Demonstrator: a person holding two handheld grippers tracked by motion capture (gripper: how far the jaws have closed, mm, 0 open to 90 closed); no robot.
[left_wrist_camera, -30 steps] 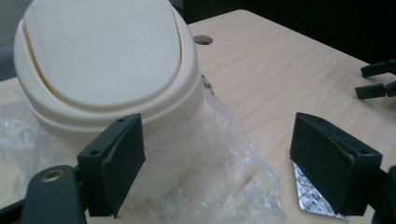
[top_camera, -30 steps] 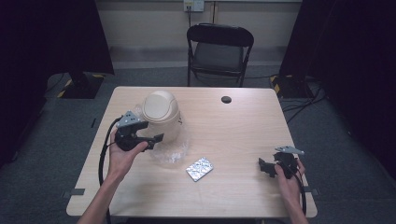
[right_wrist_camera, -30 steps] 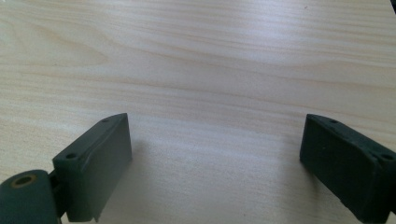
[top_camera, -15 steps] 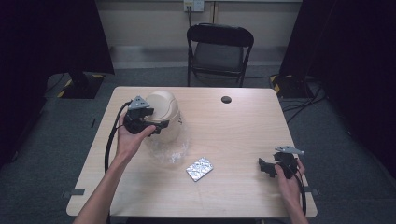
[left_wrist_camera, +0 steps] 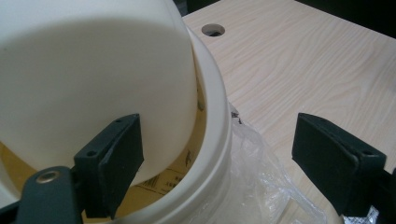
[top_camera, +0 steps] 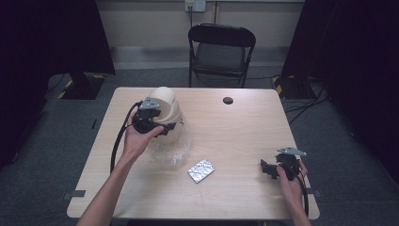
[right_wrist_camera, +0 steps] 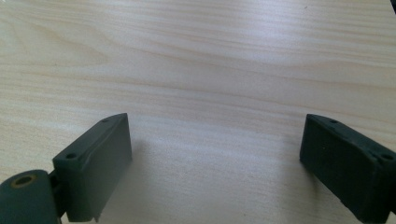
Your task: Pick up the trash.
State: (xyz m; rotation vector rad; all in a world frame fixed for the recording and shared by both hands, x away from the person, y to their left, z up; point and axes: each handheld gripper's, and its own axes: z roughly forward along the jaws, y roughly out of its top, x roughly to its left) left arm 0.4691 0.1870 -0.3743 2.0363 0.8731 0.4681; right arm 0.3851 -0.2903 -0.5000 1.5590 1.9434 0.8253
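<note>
While the cream cup (top_camera: 165, 106) lies tilted at about ten o'clock on the counter (top_camera: 244, 127), with a smaller cream cup (left_wrist_camera: 88, 79) nested in its mouth and a crumpled clear plastic bag (top_camera: 173, 147) spreading from under it toward six o'clock, the left claw (top_camera: 162, 128) sits right against its near side. In the left gripper view the jaws stand apart: one pad looks pressed to the inner cup's wall, the other hangs free over the bag, so nothing is clamped. A second ago this claw was lower and farther left, near nine o'clock of the cup; it has since travelled up toward twelve o'clock and now overlaps the cup. Its jaws have just been opening slightly, with the cup's rim between them. The left hand (top_camera: 136, 139) reaches in from seven o'clock, forearm slanting up, cable looping beside the wrist. A foil blister pack (top_camera: 201, 170) lies at five o'clock of the bag. The right claw (top_camera: 264, 168), near four o'clock on the counter, has not moved; its jaws gape wide over bare wood.
</note>
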